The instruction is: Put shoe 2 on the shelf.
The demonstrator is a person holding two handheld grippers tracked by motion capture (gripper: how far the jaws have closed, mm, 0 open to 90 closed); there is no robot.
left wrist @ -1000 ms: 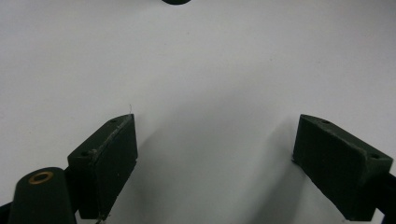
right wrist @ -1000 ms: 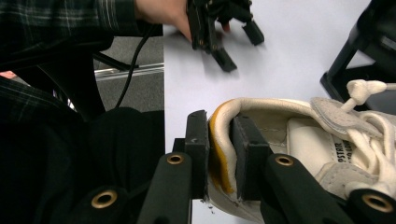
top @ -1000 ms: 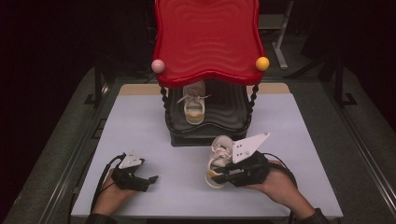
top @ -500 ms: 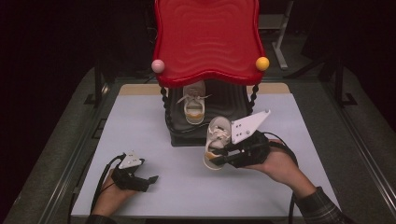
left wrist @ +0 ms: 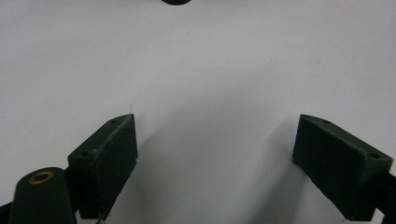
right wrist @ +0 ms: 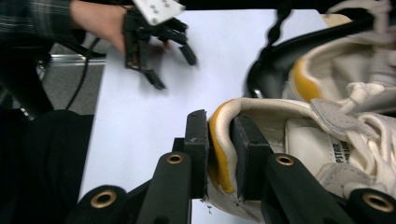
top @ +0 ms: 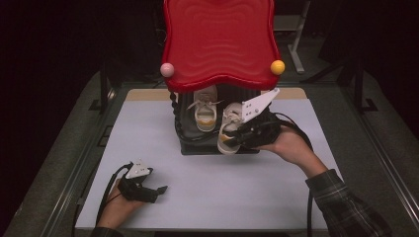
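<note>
The right tongs grasp a white shoe by its heel, one jaw inside the yellow-lined collar and the other outside against the back, as the right gripper view shows. In the high view that shoe hangs at the front edge of a black rack, toe pointing in under the rack's red top, heel toward the person. A second shoe of the same kind sits on the rack's lower shelf just to the left of the held one, and the two are close together; whether they touch cannot be told. A pink ball and a yellow ball sit at the red top's front corners. The right hand comes in from the right, with a plaid sleeve behind it. The left tongs lie low over the pale surface near its front left, well apart from the rack, jaws released and spread wide with only bare surface between them.
</note>
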